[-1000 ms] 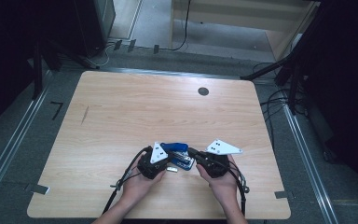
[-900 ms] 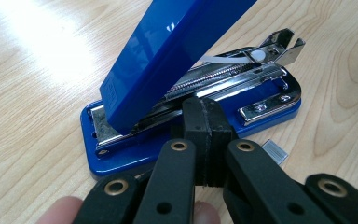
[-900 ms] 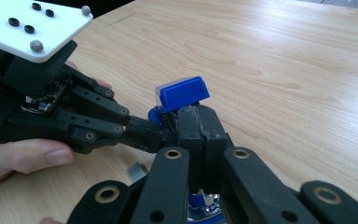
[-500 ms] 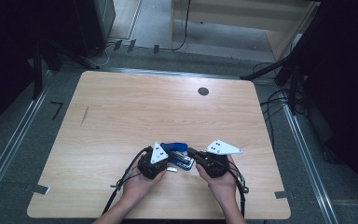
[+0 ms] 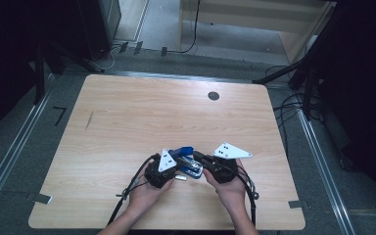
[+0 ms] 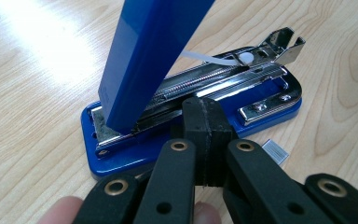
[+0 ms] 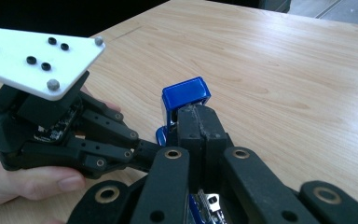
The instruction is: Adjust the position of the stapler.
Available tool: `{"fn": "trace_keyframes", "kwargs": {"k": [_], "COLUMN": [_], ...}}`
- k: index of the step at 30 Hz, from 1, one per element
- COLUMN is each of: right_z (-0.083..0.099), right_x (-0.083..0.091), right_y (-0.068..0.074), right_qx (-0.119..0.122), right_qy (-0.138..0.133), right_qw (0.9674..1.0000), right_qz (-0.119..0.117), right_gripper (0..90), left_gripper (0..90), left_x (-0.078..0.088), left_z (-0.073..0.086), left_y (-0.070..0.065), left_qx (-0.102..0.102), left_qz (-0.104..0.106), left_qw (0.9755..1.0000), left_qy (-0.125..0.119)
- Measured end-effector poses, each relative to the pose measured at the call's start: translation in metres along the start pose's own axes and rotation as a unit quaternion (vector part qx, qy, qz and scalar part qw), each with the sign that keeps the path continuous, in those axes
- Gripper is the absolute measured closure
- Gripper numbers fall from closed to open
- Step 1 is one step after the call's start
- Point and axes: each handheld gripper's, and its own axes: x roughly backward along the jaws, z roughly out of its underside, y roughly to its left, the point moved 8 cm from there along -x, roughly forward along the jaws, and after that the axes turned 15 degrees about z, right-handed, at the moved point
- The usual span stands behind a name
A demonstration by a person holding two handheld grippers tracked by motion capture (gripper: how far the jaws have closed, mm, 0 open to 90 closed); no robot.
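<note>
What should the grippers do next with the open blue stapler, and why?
Probably pick up the small staple strip lying beside the stapler: its blue lid stands raised and the metal channel is bare, while the left gripper is shut against the stapler's side.

Lab; wooden table (image 5: 127, 122), floor rails (image 5: 10, 156), trailing cables (image 5: 293, 105)

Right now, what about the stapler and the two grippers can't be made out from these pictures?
- Stapler, high view: too small, half covered by both grippers; open lid just a blue patch.
- Staples in the metal channel, left gripper view: the raised blue lid covers its rear.
- Left gripper: shut; contact with the base is hidden behind its own tips.
- Right gripper: shut; its arms hide the stapler's base.
- Small staple strip: too small to count.
</note>
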Motion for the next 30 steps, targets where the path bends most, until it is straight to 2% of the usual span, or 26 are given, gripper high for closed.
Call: {"fn": "trace_keyframes", "kwargs": {"k": [13, 30], "right_z": [-0.011, -0.020], "right_x": [-0.005, -0.013], "right_y": [0.005, 0.012], "right_qx": [0.012, 0.007], "right_qy": [-0.006, -0.021], "right_qw": [0.9999, 0.9997], "right_qz": [-0.004, -0.014], "right_gripper": [90.0, 90.0], "left_gripper": [90.0, 90.0], "left_x": [0.000, -0.001], "left_z": [0.000, 0.000], "left_y": [0.000, -0.001], "left_qx": [-0.003, -0.005], "left_qz": [-0.002, -0.008], "left_qw": [1.0000, 1.0000], "left_qy": [0.000, -0.001]}}
